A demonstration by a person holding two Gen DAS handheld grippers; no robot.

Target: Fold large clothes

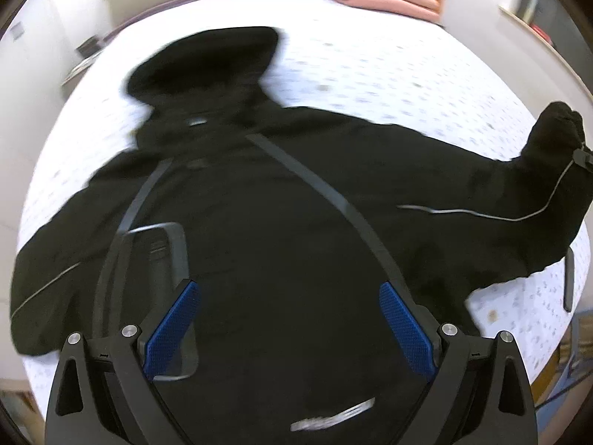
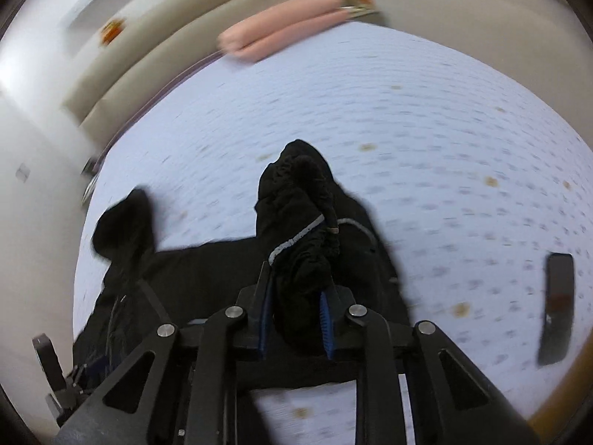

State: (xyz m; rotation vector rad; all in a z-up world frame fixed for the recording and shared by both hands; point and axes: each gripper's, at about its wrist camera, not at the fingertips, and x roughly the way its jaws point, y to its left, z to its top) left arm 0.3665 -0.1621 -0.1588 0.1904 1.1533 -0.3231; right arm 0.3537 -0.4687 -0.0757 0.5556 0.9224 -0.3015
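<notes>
My right tongs [image 2: 296, 319] are clamped on the black jacket's [image 1: 281, 222] sleeve cuff [image 2: 296, 222], my left tongs [image 1: 289, 330] stand apart above its body, so I judge next I must fold this sleeve across.

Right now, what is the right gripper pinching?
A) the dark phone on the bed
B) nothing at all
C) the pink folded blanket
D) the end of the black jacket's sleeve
D: in the right wrist view the right gripper has its blue pads closed on the bunched cuff of the black jacket, while the pink blanket and the phone lie apart on the bed.
</notes>
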